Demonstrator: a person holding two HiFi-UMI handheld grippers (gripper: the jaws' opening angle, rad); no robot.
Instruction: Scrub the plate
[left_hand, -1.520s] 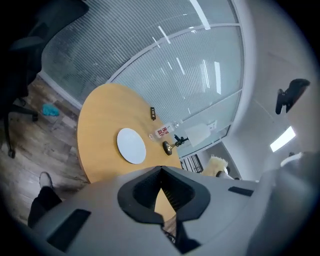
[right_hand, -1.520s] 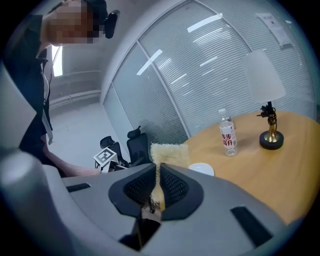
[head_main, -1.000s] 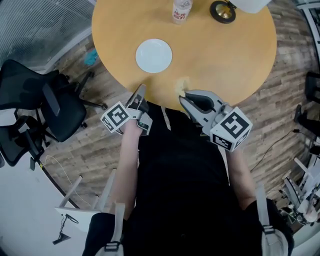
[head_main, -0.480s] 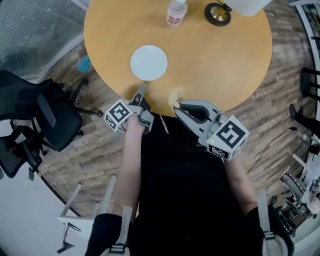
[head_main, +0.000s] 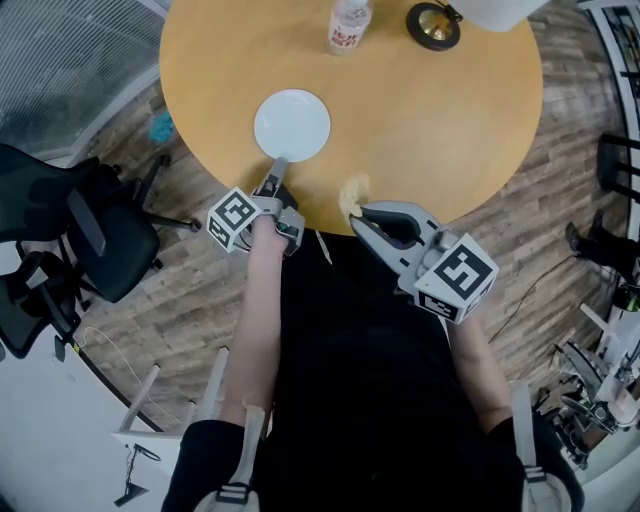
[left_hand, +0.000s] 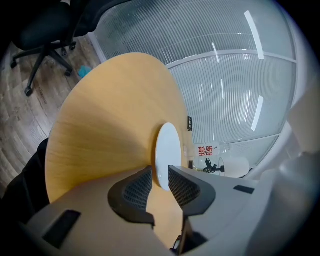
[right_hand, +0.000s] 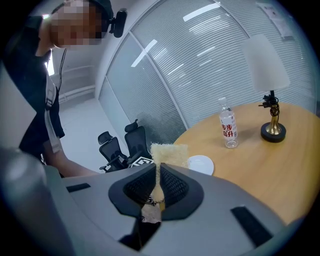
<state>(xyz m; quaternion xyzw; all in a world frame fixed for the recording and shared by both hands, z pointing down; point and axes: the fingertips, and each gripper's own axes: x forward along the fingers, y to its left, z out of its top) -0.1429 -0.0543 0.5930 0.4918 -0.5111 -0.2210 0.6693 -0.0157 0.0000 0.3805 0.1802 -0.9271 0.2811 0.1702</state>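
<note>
plate (head_main: 292, 125) edge between newly parted left fingers (left_hand: 137, 187); sponge (right_hand: 169, 152) tight in right fingers (right_hand: 172, 187); red-lettered bottle (right_hand: 229, 129) beyond

A round wooden table (head_main: 440, 130) stands on a plank floor (head_main: 170, 300). Near its far edge, a clear bottle (head_main: 347, 25) stands beside a brass-footed lamp (head_main: 434, 24). A black office chair (head_main: 95, 235) sits at left.

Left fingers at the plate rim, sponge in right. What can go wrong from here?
1. The left gripper has just been opening its fingers; only the rim of the plate stands between them. A shallow pinch may slip or tip the plate.
2. The right gripper pinches the sponge by its lower end; it may fold or pull out under pressure.
3. If ungripped, the plate could slide on the bare table.
</note>
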